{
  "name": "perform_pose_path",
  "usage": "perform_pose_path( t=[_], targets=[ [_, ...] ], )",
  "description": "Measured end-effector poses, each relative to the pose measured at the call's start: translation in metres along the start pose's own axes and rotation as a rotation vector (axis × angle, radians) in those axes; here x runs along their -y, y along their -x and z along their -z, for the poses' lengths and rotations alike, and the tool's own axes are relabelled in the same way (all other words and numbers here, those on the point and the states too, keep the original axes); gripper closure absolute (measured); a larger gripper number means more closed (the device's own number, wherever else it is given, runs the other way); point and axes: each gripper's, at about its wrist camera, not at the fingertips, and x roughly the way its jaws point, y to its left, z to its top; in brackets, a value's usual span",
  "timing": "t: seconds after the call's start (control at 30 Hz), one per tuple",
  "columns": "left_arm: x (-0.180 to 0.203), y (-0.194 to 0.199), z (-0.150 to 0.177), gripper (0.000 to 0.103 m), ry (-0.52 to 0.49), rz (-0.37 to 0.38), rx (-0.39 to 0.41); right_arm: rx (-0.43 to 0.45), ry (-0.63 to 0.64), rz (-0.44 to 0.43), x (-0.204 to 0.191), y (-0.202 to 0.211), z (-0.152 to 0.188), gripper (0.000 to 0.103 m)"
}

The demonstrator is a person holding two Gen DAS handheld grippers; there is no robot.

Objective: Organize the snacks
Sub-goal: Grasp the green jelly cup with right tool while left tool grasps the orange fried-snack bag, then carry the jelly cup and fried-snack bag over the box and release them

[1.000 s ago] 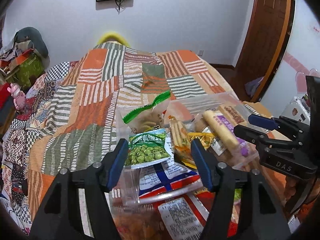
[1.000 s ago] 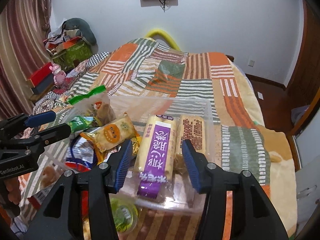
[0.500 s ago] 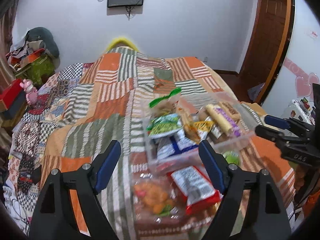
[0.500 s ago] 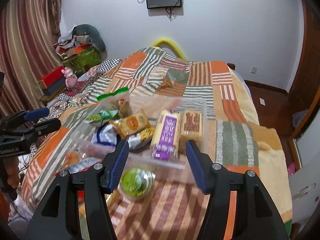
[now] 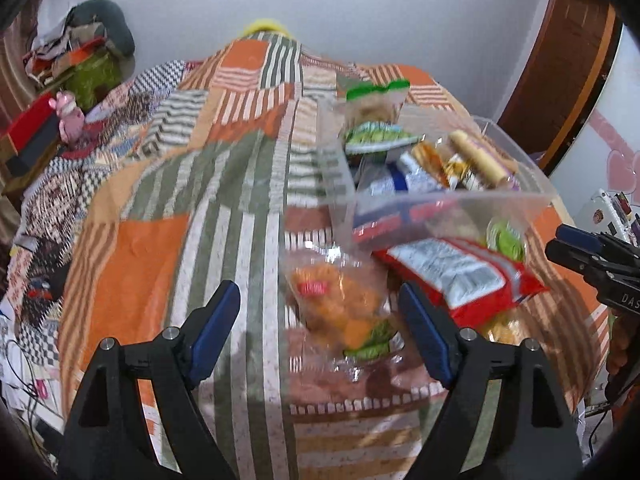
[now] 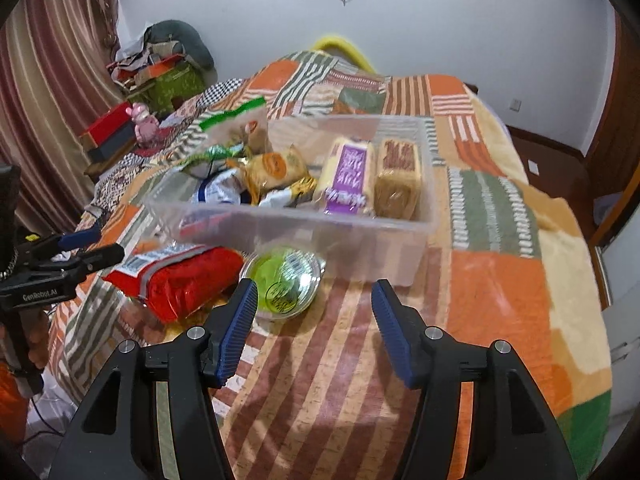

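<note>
A clear plastic bin (image 6: 340, 236) (image 5: 472, 208) sits on the bed and holds several snack packs, among them a purple-labelled bar (image 6: 348, 180) and a green pea pack (image 5: 376, 136). In front of it lie a red bag (image 6: 180, 276) (image 5: 460, 276), a green-lidded cup (image 6: 286, 278) and a clear bag of orange snacks (image 5: 340, 304). My left gripper (image 5: 320, 332) is open above the orange snack bag. My right gripper (image 6: 314, 328) is open just in front of the cup, holding nothing.
A patchwork quilt (image 6: 500, 208) covers the bed. A cluttered side area with a red box (image 6: 108, 128) and a pink toy (image 6: 140, 120) lies to the left. A curtain (image 6: 48, 80) hangs at left and a wooden door (image 5: 568, 60) stands at right.
Both grippers have pulled back from the bin towards the near edge of the bed. The loose snacks in front of the bin have come into view. Both stay open.
</note>
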Motion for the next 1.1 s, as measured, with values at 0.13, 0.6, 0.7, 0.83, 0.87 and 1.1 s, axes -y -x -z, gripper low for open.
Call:
perform_pose_path(
  t=[0.13, 0.6, 0.7, 0.83, 0.87, 1.1],
  targets=[
    [0.002, -0.013, 0.007, 0.021, -0.010, 0.026, -0.035, -0.024, 0.016, -0.010, -0.008, -0.012, 0.004, 0.044],
    [0.010, -0.060, 0.016, 0.024, -0.004, 0.079, -0.101, -0.095, 0.051, -0.017, -0.020, -0.046, 0.003, 0.043],
    [0.006, -0.061, 0.014, 0.036, 0.014, 0.100, -0.091, -0.110, 0.049, -0.016, -0.021, -0.050, 0.004, 0.043],
    [0.000, -0.059, 0.014, 0.044, 0.020, 0.093, -0.078, -0.107, 0.047, -0.024, -0.021, -0.050, 0.005, 0.049],
    [-0.001, -0.058, 0.015, 0.044, 0.021, 0.088, -0.078, -0.105, 0.050, -0.025, -0.022, -0.048, 0.005, 0.049],
    [-0.008, -0.042, 0.019, 0.045, 0.033, 0.068, -0.054, -0.092, 0.062, -0.010, -0.024, -0.043, 0.007, 0.050]
  ],
)
